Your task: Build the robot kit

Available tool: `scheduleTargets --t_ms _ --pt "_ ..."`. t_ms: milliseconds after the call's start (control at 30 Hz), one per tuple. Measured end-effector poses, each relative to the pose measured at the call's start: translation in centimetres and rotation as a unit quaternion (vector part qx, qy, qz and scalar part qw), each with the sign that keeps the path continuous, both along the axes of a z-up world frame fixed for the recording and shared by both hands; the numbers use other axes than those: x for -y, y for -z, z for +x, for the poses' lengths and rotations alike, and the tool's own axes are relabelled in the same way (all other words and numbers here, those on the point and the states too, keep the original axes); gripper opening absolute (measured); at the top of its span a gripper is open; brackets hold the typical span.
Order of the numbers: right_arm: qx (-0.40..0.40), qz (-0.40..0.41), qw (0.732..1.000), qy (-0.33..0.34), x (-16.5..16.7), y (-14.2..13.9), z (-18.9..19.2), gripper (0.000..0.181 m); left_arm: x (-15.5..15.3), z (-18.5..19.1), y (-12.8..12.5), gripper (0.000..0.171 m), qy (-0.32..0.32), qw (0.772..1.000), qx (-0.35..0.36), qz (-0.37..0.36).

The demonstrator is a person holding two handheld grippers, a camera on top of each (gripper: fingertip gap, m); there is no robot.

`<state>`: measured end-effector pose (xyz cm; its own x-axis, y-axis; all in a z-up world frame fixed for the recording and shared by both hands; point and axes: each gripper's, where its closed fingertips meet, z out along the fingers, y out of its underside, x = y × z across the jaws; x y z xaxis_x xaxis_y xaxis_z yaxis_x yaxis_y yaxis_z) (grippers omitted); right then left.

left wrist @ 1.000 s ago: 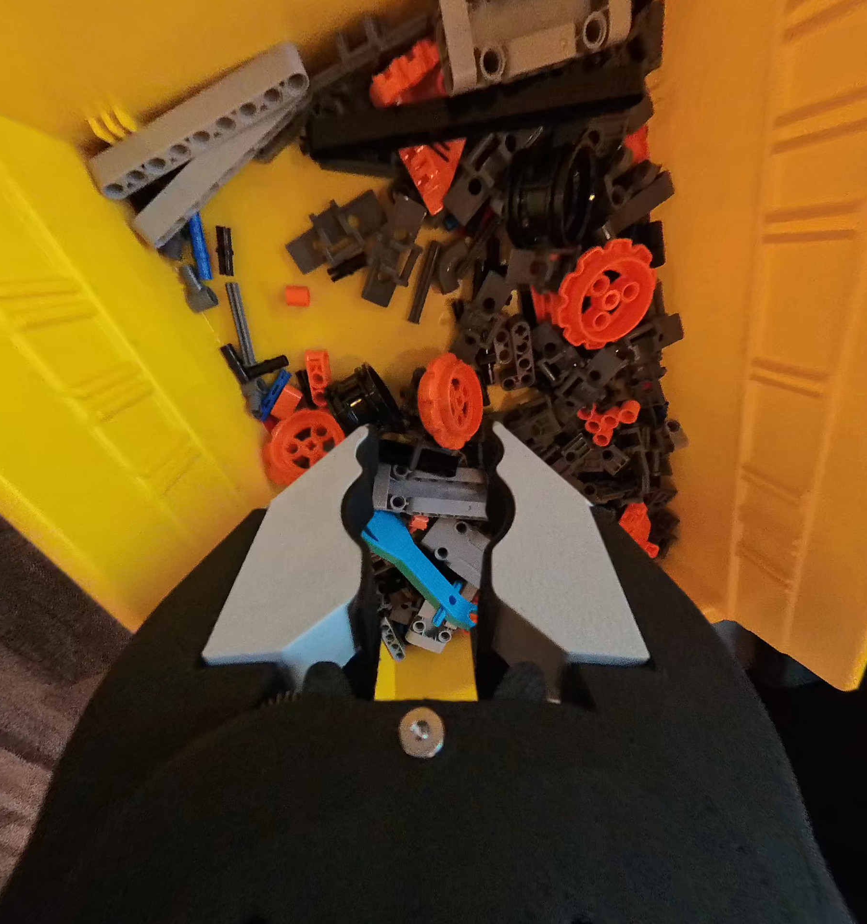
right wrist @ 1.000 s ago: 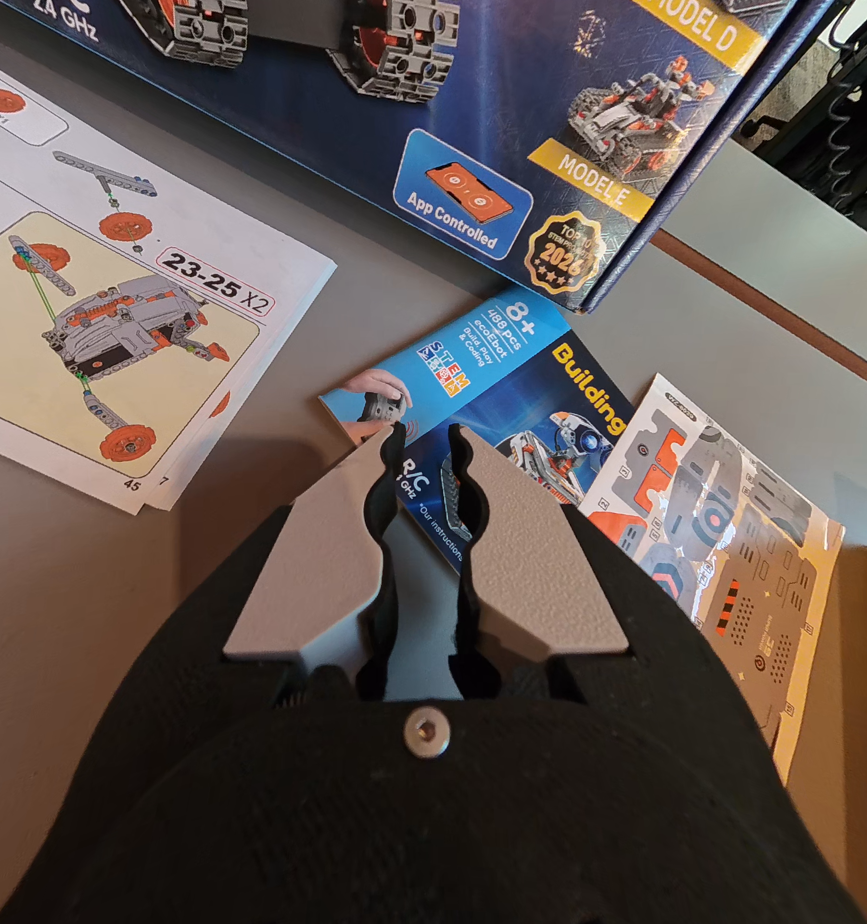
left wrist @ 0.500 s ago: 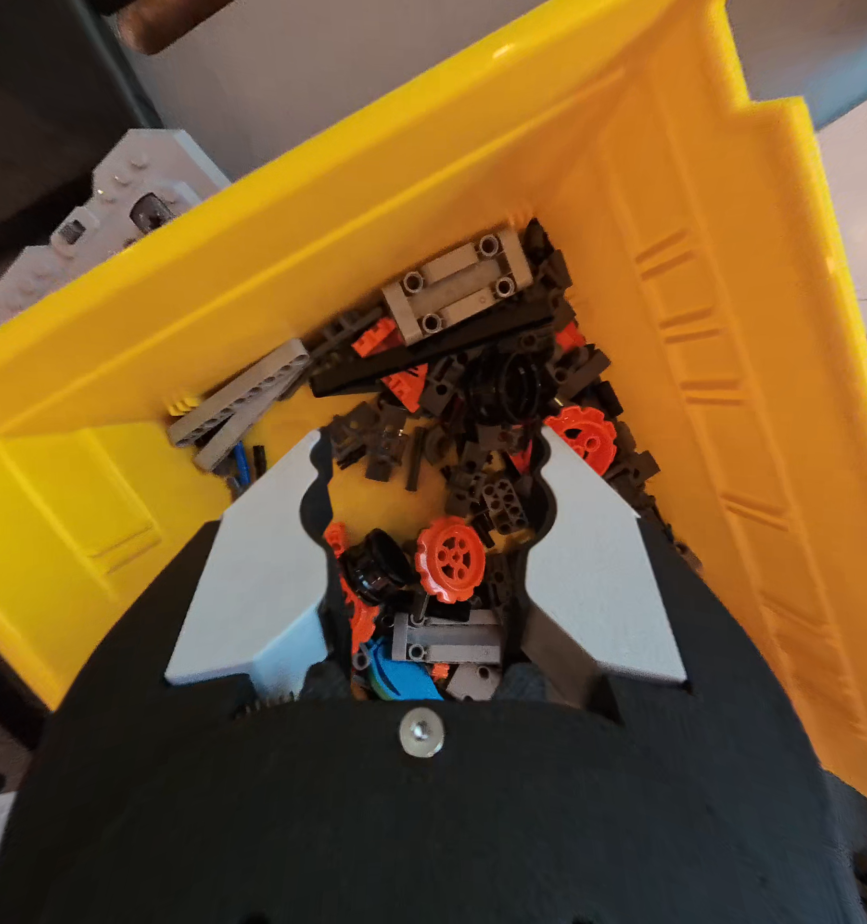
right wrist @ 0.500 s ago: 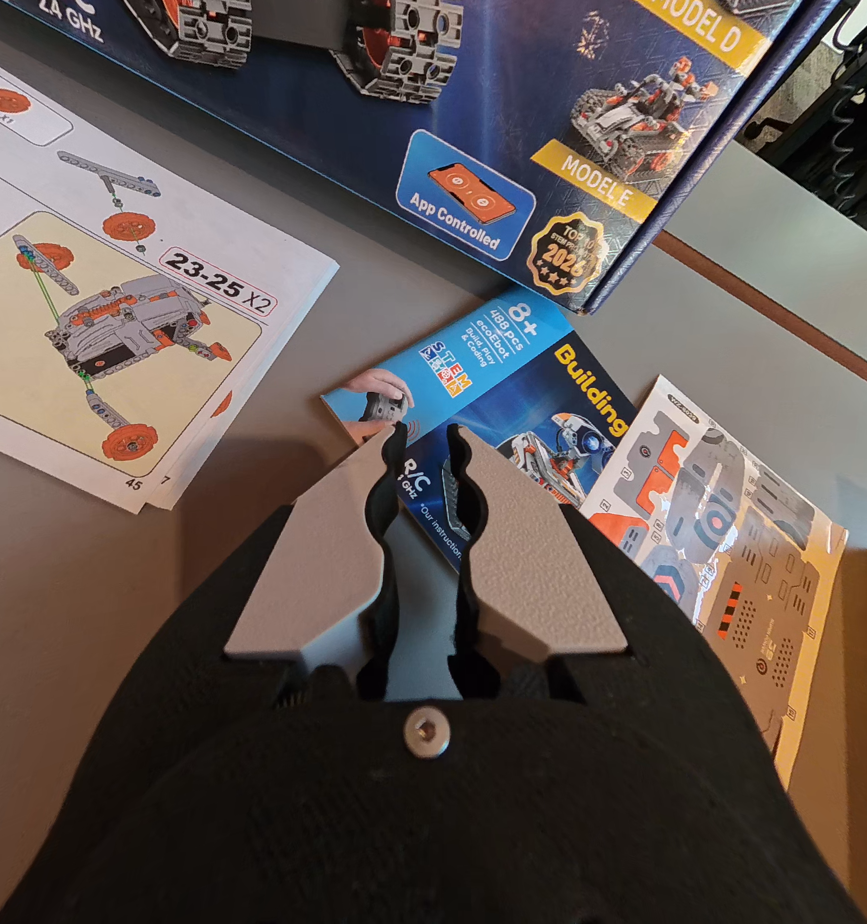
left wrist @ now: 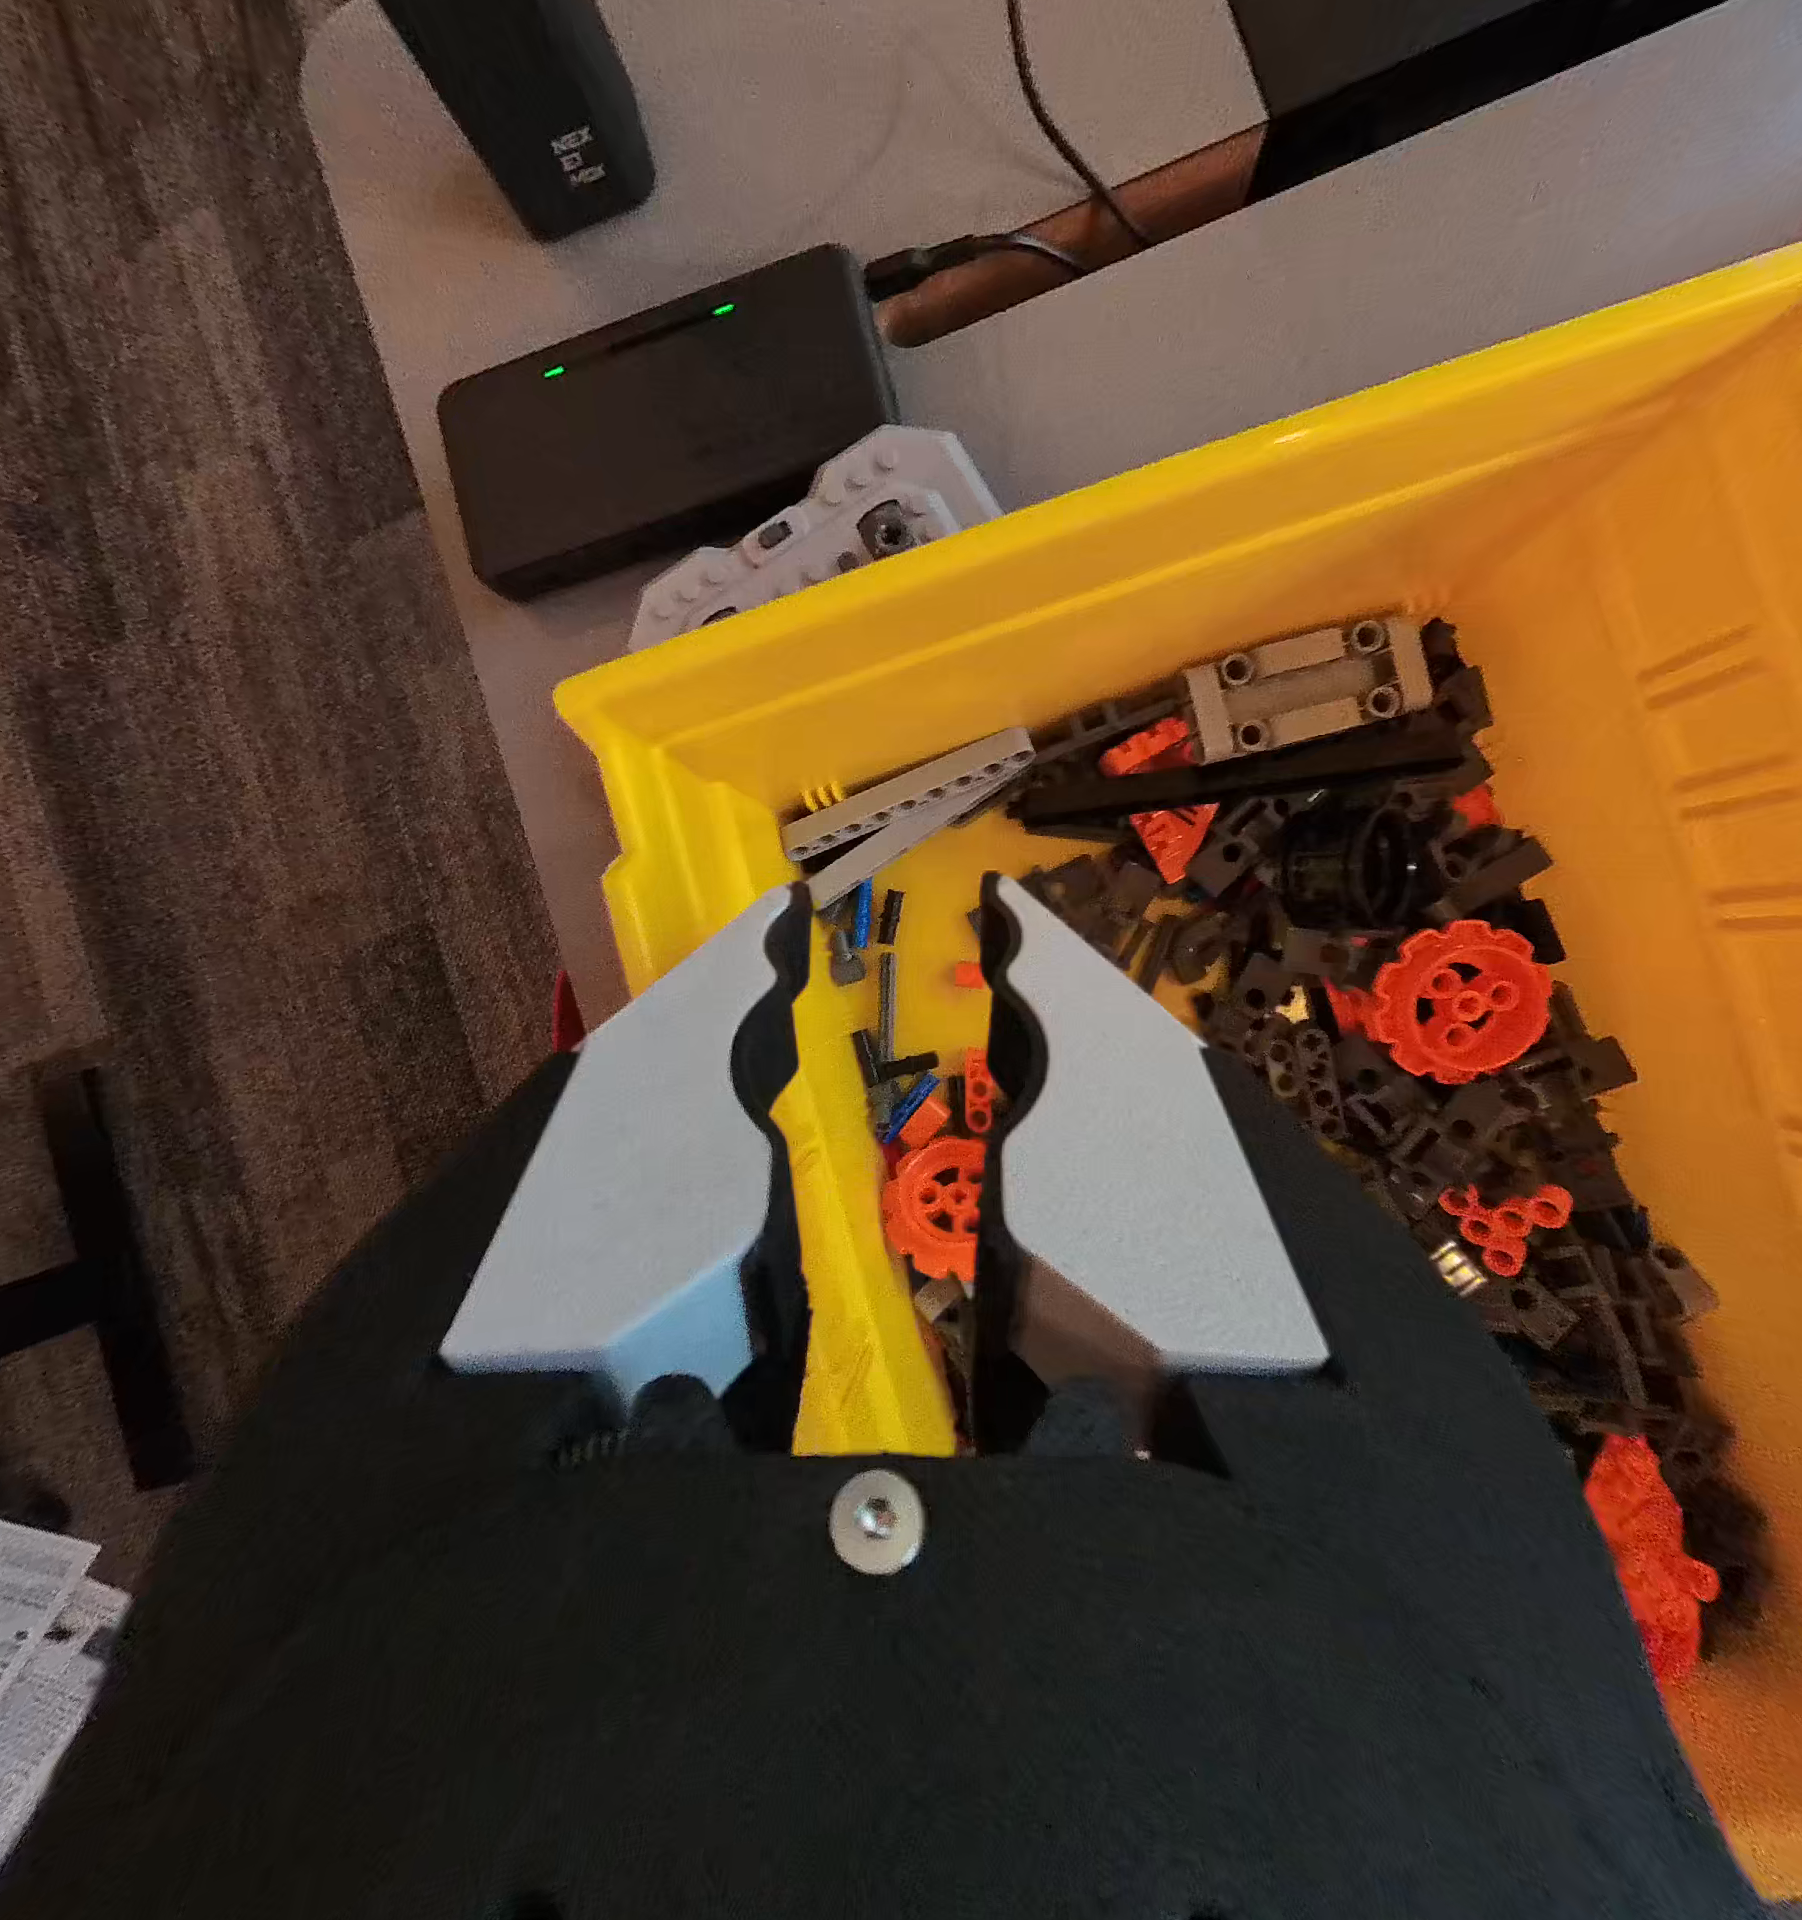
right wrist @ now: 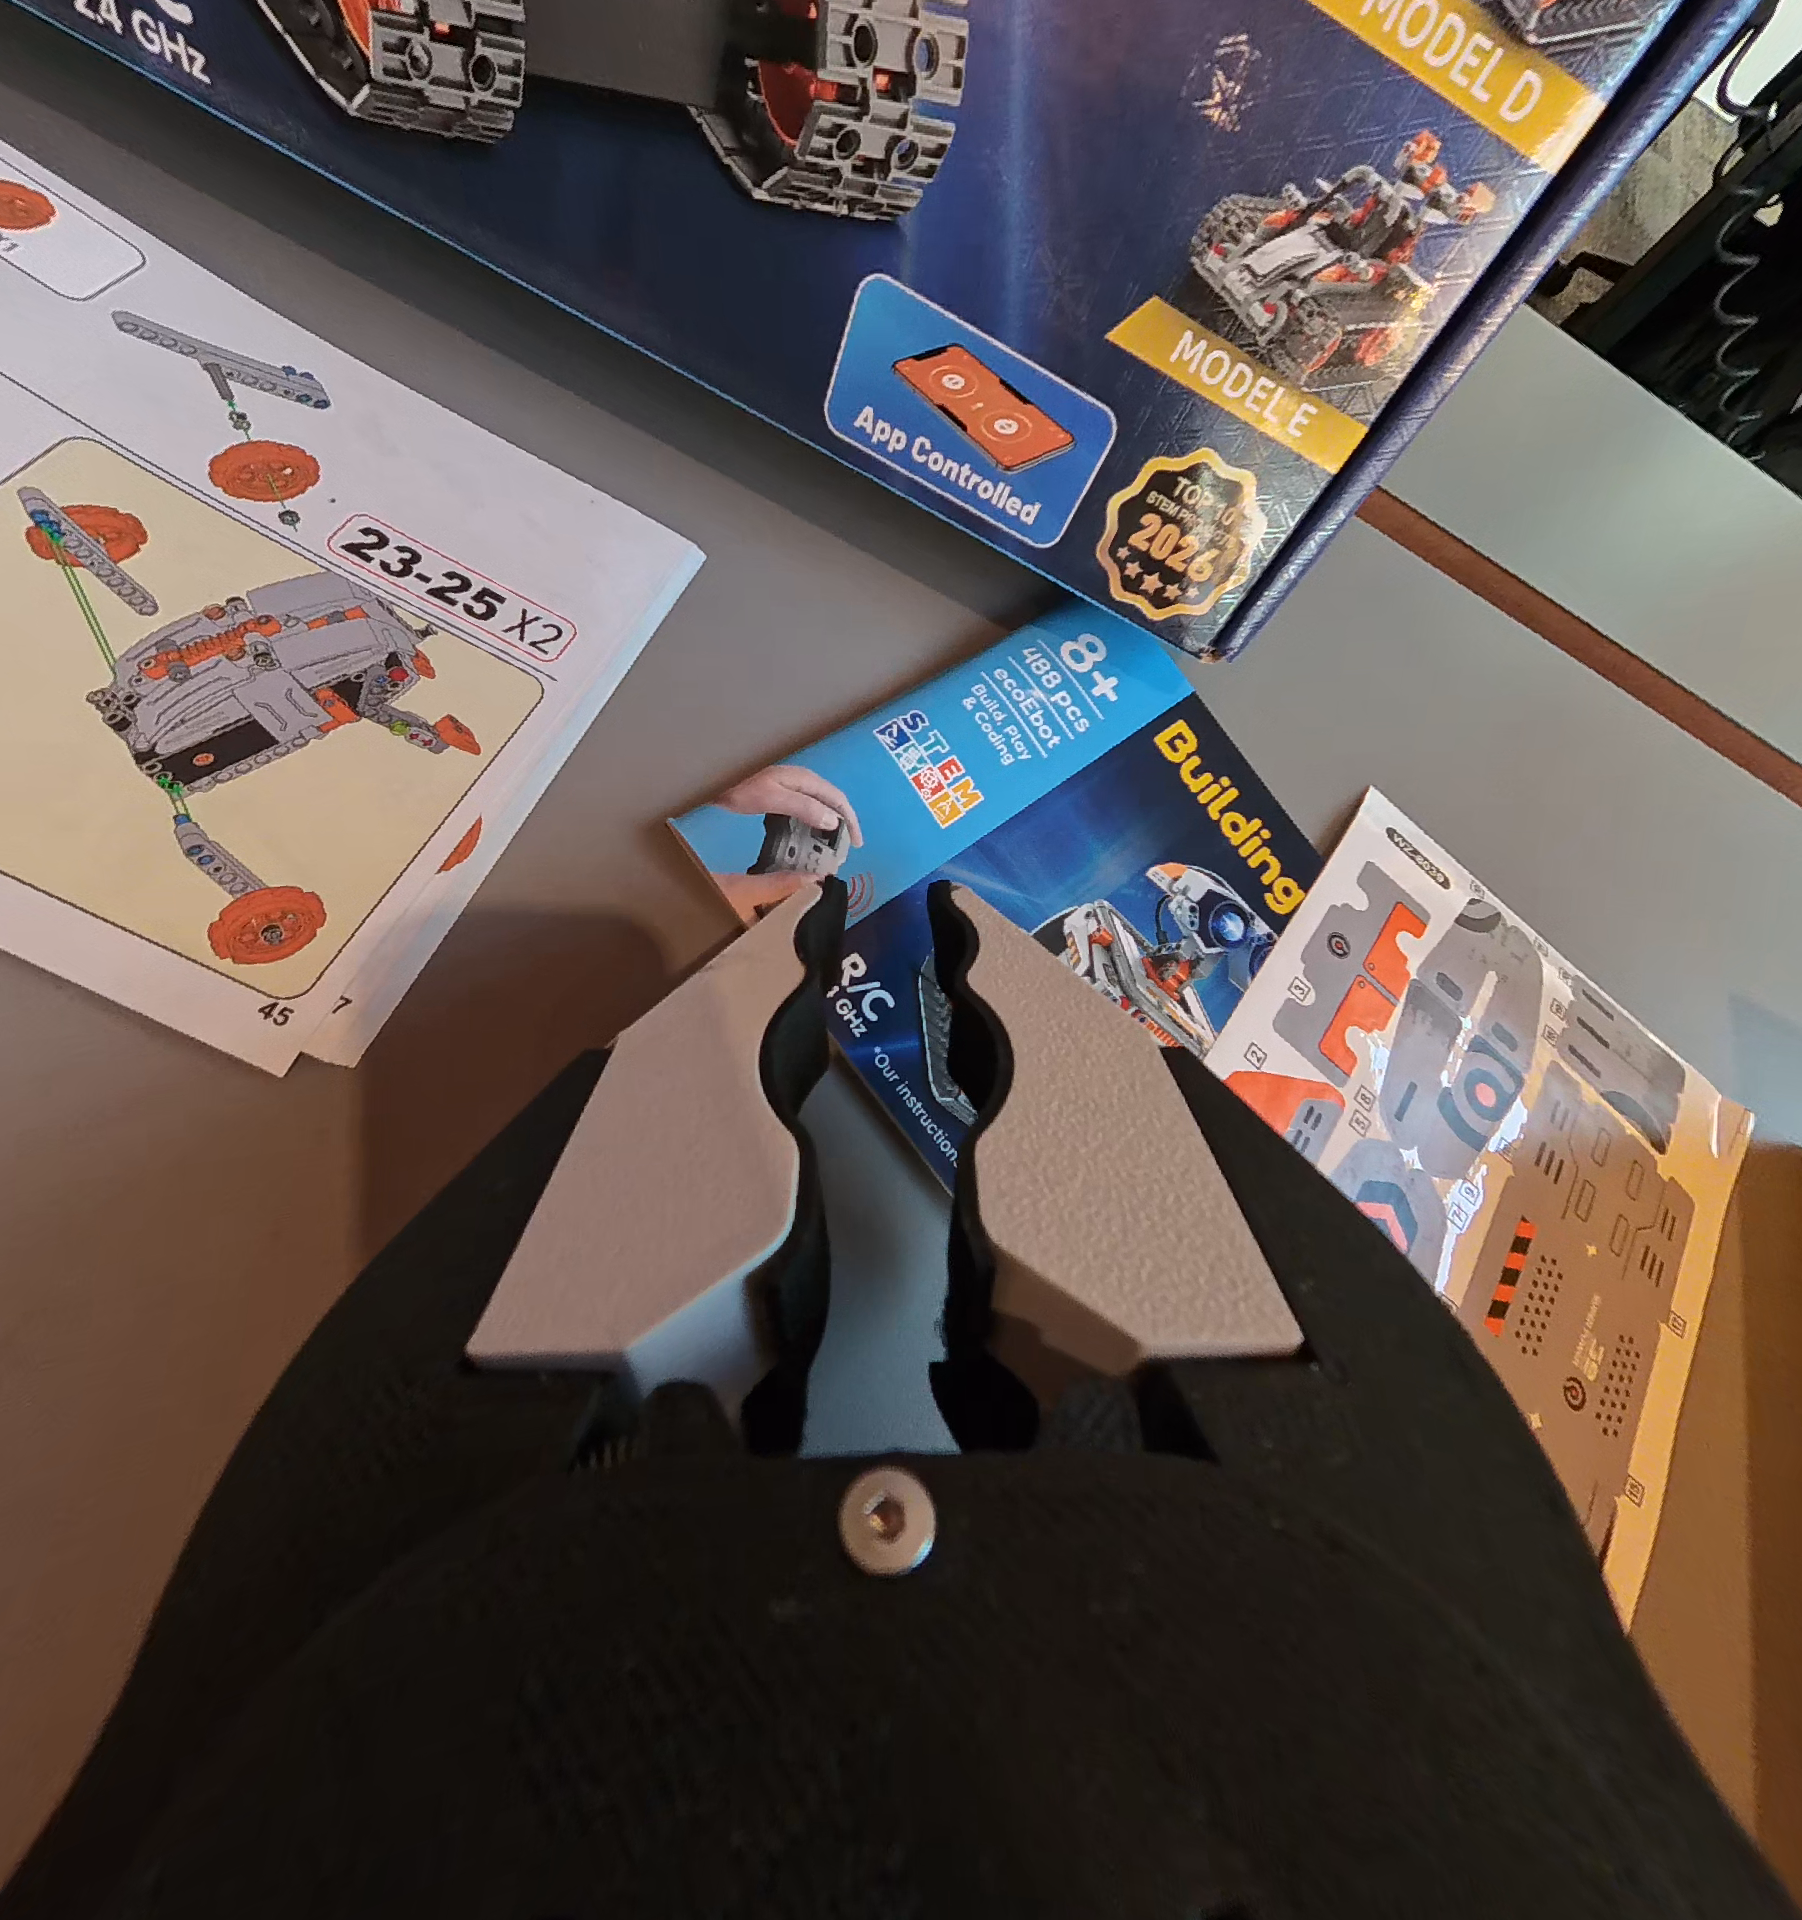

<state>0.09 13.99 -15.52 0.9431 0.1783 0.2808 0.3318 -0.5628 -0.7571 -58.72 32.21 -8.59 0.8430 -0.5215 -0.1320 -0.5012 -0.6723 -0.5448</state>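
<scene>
My left gripper (left wrist: pixel 894 894) is open and empty, held above the left wall of a yellow bin (left wrist: pixel 1084 582); the wall shows between its fingers. The bin holds several loose building parts: a large orange gear wheel (left wrist: pixel 1460 1003), a smaller orange wheel (left wrist: pixel 938 1205), grey holed beams (left wrist: pixel 907 800), a grey block (left wrist: pixel 1307 691) and many dark pieces. My right gripper (right wrist: pixel 884 896) is empty, its fingers a narrow gap apart, just above a blue booklet (right wrist: pixel 1032 748) on the grey table (right wrist: pixel 149 1195).
Beyond the bin lie a black box with green lights (left wrist: pixel 668 416) and a white studded part (left wrist: pixel 824 551). Carpet (left wrist: pixel 149 623) is at the left. An open instruction manual (right wrist: pixel 253 623), a blue kit box (right wrist: pixel 980 208) and a sticker sheet (right wrist: pixel 1479 1122) surround the booklet. About 60 cm separates my left fingertips from my right.
My left gripper has risen out of the bin and moved left over its wall, opening wide and then narrowing, with nothing in it. The right gripper has not moved.
</scene>
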Motion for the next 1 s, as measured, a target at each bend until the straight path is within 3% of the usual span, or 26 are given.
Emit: scheduleTargets --t_ms 167,533,833,1000 --pt "0.0 0.0 1.0 0.0 0.0 0.0 0.0 0.015 -0.3 -0.5 0.5 0.022 0.005 1.0 -0.023 0.006" --pt "-0.002 0.0 1.0 0.0 0.0 0.0 0.0 0.015 0.9 1.7 2.4 0.022 0.076 0.994 -0.07 -0.02" --pt "-0.002 -0.001 1.0 0.0 0.0 0.0 0.0 0.015 2.6 -0.5 4.0 0.023 0.06 0.987 -0.124 -0.082" --pt "-0.001 -0.001 1.0 0.0 0.0 0.0 0.0 0.015 1.8 -1.0 4.5 0.025 0.048 0.985 -0.149 -0.075"
